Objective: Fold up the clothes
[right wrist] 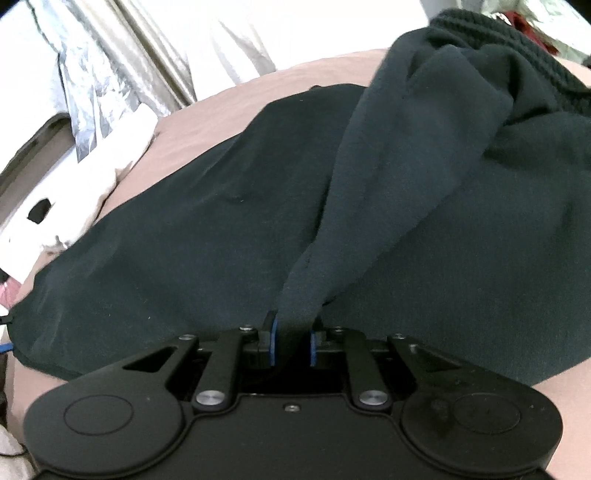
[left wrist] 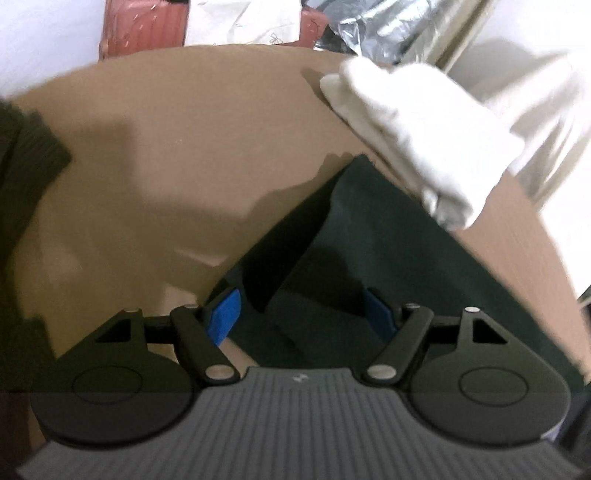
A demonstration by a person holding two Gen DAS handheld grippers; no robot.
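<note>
A dark green garment (right wrist: 184,240) lies spread on the brown table (right wrist: 207,107). My right gripper (right wrist: 292,343) is shut on a bunched fold of this garment, which rises in a ridge toward a ribbed cuff (right wrist: 498,48) at the far right. In the left wrist view my left gripper (left wrist: 301,314) is open, its blue pads (left wrist: 223,317) on either side of a corner of the dark garment (left wrist: 351,258) without pinching it. A ribbed dark edge (left wrist: 29,147) lies at the left.
A folded white cloth (left wrist: 417,140) lies at the table's (left wrist: 166,147) far right edge, partly over the dark garment. Beyond the table are a reddish case (left wrist: 144,26), silver foil (left wrist: 369,26) and a white box (right wrist: 40,173).
</note>
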